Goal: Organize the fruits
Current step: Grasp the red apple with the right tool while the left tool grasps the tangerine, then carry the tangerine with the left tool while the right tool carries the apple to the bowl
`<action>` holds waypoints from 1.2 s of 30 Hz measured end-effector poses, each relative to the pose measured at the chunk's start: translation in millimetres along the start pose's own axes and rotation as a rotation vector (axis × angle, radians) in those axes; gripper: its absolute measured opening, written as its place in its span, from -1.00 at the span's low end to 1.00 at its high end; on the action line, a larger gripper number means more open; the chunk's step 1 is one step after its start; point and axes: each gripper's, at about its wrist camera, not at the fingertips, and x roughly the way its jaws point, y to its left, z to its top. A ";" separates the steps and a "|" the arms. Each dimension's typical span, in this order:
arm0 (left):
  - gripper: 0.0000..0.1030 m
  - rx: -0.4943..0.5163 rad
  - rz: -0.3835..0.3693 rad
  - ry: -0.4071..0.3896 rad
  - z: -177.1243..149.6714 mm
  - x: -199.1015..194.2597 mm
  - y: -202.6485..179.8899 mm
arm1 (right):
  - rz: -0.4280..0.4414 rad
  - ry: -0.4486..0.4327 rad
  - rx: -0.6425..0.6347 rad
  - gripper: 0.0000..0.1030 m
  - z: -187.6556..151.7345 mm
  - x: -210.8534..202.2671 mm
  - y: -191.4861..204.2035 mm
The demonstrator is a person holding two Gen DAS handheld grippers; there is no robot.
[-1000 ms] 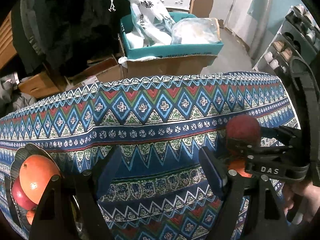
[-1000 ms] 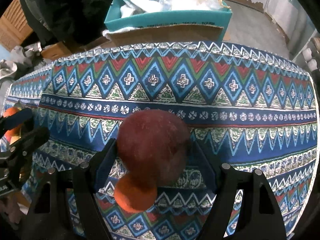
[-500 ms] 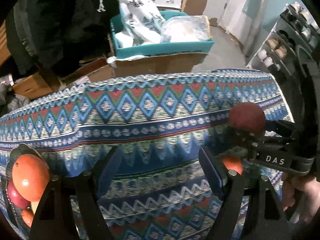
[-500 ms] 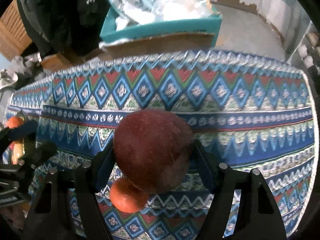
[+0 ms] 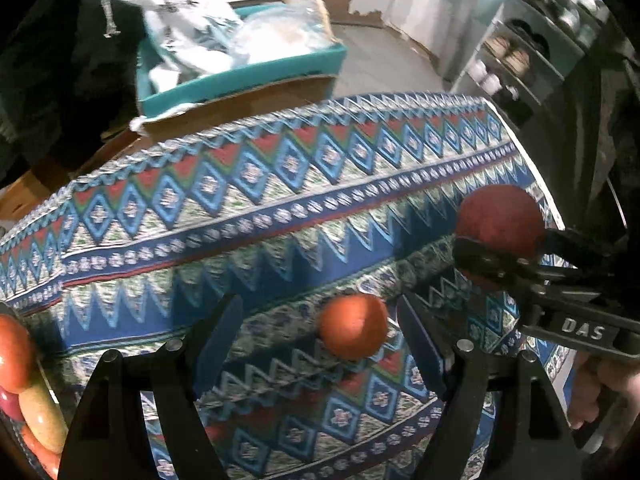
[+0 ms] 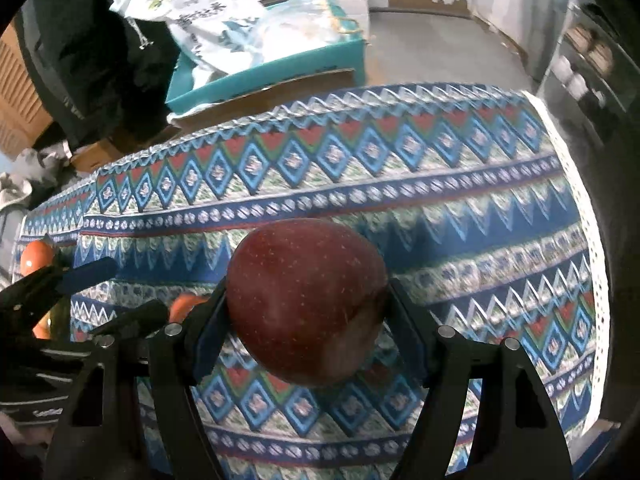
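Right tool [image 6: 306, 320] clamps apple [image 6: 308, 300]; orange [image 5: 352, 326] (left view) unobstructed.

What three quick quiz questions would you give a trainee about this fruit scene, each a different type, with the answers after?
1. True or false: the left claw is gripping the orange.
2. What does the right claw hold? A) red apple B) banana C) lemon
3. Fill in: the orange lies on the patterned ____.

Key
1. False: the jaws stand open, and the orange lies loose between the fingers.
2. A
3. cloth
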 end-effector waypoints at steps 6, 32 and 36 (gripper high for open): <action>0.57 0.024 0.003 0.044 -7.1 18.3 -13.7 | -0.001 0.003 0.032 0.42 -12.1 -3.9 -18.0; -0.10 0.049 0.013 0.020 -12.7 20.1 -14.9 | 0.010 -0.023 -0.023 0.43 -7.1 -4.0 -6.0; -0.10 0.039 0.012 -0.016 -8.3 2.7 -11.8 | 0.020 -0.052 -0.033 0.42 -2.9 -14.9 0.1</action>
